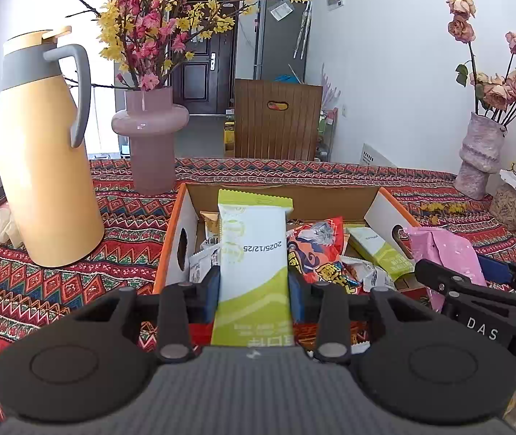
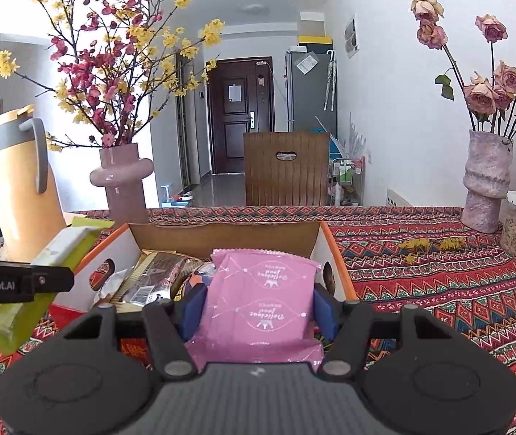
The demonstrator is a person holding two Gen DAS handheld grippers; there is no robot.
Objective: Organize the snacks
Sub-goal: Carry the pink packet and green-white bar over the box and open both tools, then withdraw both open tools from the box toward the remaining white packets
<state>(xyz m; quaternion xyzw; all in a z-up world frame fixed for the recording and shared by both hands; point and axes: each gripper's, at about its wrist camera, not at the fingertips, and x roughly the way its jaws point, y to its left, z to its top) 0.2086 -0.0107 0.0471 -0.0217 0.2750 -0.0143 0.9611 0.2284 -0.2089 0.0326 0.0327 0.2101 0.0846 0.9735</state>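
Glossy flat pink packet (image 2: 258, 301) above cardboard box (image 2: 221, 233).

Setting: a lived-in home, dining area opening onto an entry hall.
- Surface (image 2: 421, 282) covered with a red patterned woven cloth, lower half of frame.
- Yellow thermos jug (image 1: 44, 166) with grey handle, left.
- Pink vase (image 1: 151, 134) of pink and yellow blossom branches, centre left.
- Textured vase (image 2: 486, 181) of dried roses, right.
- Wooden chair back (image 2: 287, 170) behind the surface.
- Dark front door (image 2: 238, 112) with lock, far centre.
- Grey refrigerator (image 2: 310, 90), upper right of centre.
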